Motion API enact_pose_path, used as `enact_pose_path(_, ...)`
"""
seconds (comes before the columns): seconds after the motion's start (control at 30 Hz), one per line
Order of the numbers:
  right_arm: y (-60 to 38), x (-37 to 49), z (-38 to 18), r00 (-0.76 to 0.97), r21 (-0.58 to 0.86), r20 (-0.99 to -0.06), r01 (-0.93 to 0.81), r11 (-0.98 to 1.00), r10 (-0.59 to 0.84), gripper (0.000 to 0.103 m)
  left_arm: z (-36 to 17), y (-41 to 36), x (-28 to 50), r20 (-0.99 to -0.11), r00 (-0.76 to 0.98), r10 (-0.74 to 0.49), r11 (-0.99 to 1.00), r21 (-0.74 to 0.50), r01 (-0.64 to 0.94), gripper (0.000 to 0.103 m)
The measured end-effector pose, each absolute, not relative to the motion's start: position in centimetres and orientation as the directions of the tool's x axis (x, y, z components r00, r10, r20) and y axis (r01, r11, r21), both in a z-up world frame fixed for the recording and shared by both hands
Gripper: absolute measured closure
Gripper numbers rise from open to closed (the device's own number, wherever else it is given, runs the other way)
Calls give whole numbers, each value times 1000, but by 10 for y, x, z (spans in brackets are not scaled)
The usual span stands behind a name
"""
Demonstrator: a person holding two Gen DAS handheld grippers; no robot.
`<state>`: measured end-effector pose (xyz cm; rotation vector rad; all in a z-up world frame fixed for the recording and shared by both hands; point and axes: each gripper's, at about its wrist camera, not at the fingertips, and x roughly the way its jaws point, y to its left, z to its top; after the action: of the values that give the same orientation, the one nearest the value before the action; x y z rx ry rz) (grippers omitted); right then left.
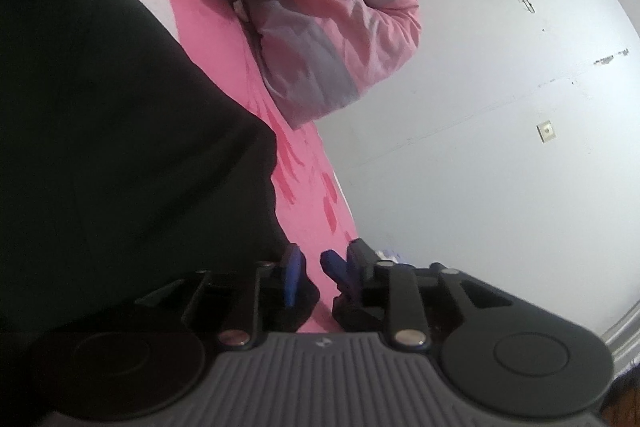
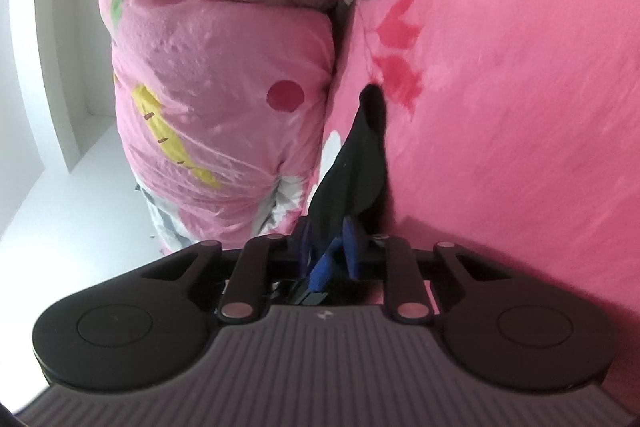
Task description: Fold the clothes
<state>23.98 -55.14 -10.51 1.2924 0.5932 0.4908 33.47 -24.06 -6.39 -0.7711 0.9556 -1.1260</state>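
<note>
A black garment [image 1: 120,147] lies spread over the pink bed [image 1: 308,195], filling most of the left wrist view as a broad, fairly smooth dark sheet whose rounded edge ends just beside the left gripper [image 1: 312,275]. That gripper's jaws stand a little apart with bare pink sheet showing between the blue pads; the left pad sits right at the cloth's edge, but nothing is visibly caught between them, so it looks unloaded. The right gripper [image 2: 328,247] has its jaws pressed on a narrow fold of the same black garment [image 2: 356,171], which rises from the pads in a thin, tapering strip to a point against the sheet [image 2: 520,107]. A rolled pink quilt [image 2: 224,115] lies at the head of the bed, near the garment but apart from it, with white wall [image 1: 500,107] behind. As a judgement, the fold is at an early or middle stage: the garment seems flattened and one edge or corner is gripped and lifted, but no neat stacked rectangle shows anywhere. How many folds are already in the cloth cannot be told, since its blackness hides any layering. What seems left is carrying the pinched edge across, laying it down and smoothing.
</note>
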Motion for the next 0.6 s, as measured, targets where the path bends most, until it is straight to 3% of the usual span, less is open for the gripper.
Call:
enact_pose_path(0.13, -552, 231, -88, 784, 911, -254, -4, 413, 566, 90, -65, -240, 335, -228, 142, -963, 266, -886, 380, 73)
enact_pose_path(0.3, -537, 219, -58, 769, 770, -272, -188, 610, 579, 88, -66, -240, 336, -221, 143, -965, 259, -891, 372, 73)
enact_pose_path(0.37, -527, 217, -52, 773, 690, -310, -217, 690, 554, 80, -66, -240, 336, -217, 143, -966, 256, -894, 369, 73)
enact_pose_path(0.6, -510, 234, -68, 733, 615, -422, -201, 763, 534, 76, -66, -242, 336, -218, 143, -965, 256, -892, 372, 73)
